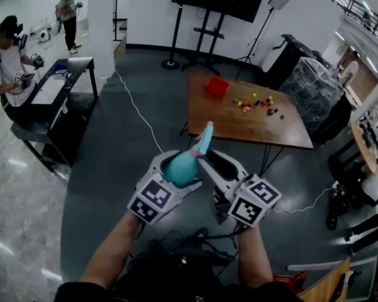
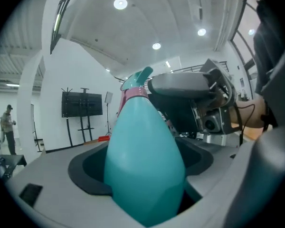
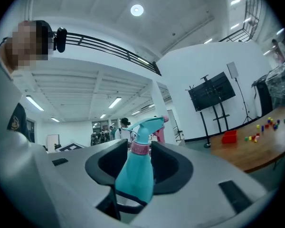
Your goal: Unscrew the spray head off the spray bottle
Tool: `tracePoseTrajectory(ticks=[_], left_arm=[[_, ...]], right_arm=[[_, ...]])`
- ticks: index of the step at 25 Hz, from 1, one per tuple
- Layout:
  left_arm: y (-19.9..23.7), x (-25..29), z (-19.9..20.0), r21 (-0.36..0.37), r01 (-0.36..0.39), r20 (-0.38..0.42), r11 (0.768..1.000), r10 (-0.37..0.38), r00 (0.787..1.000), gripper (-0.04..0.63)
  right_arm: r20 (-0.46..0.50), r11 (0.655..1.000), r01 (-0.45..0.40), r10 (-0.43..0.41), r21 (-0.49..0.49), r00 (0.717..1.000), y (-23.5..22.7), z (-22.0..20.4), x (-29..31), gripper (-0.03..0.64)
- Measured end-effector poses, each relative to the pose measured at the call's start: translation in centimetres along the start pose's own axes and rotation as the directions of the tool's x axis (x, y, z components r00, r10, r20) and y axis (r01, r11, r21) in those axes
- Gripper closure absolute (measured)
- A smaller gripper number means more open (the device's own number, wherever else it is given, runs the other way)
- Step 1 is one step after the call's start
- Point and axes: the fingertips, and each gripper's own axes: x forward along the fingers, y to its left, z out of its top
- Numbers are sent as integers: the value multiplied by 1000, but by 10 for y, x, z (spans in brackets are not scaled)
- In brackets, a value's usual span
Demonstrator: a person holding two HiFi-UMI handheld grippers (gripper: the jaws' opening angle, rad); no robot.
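The left hand-held gripper (image 1: 176,165) and the right hand-held gripper (image 1: 205,162) look alike. Each has a smooth pale-grey shell with broad, flat jaws lined by scooped black pads (image 3: 172,170), and a cube (image 1: 152,200) at the back faced with black-and-white square markers. The right one also carries a small round camera (image 2: 210,123) with thin dark cables (image 2: 242,113) running off it, and the person wears a dark top (image 1: 82,292) that leaves the forearms bare.
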Motion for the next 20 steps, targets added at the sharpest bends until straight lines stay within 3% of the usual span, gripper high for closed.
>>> tracePoseTrajectory(ticks=[4,9,15,20], left_arm=[[5,3,-7,38,-73,-41,997,75,996,170],[0,7,-10,76,-59,-50,995,63,997,170],[-13,-2,-2,30,73,-30,997,-72,997,170],[-22,-14,5,-2,211,-10,978,-211,977,170]], right_arm=[[-9,999,41,-40,29,999,-5,-4,5,478],[-20,998,55,-55,36,998,-8,-8,8,479],[-28,999,-40,41,36,999,1,-5,1,480],[-26,987,-158,159,36,987,12,-1,-1,480]])
